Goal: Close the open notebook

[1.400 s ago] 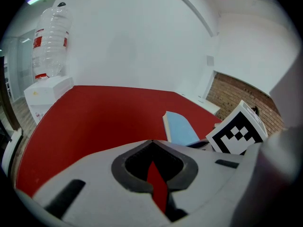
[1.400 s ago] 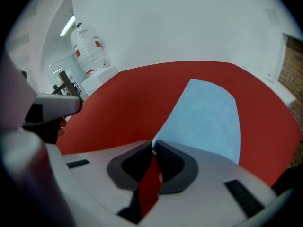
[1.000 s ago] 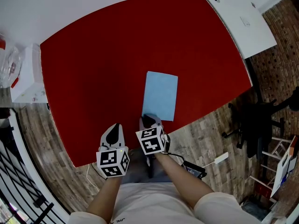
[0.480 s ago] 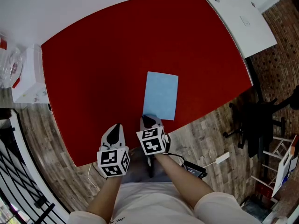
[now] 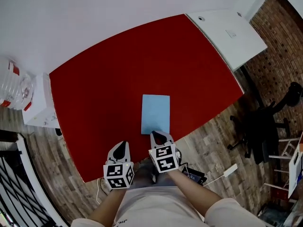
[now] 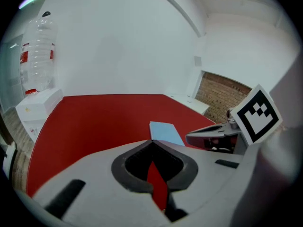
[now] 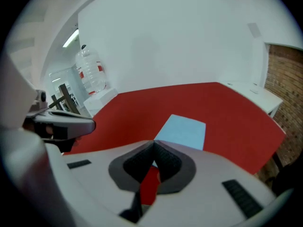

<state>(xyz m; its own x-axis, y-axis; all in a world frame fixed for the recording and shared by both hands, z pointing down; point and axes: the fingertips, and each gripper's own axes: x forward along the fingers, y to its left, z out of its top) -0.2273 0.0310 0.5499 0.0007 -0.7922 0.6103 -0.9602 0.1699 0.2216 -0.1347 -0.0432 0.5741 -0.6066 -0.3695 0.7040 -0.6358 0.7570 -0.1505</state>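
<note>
Looking down, we see the notebook (image 5: 155, 114) lying flat on the red desk (image 5: 118, 65), blue cover up and already shut, close to the near edge. Its long axis runs almost straight away from us, with one short end pointing back at the right gripper (image 5: 159, 137). That gripper's jaws are pinched together on nothing, tips right at that end; contact we cannot tell. Our left gripper (image 5: 121, 146) sits just beside it, jaws likewise clenched and empty.
</note>
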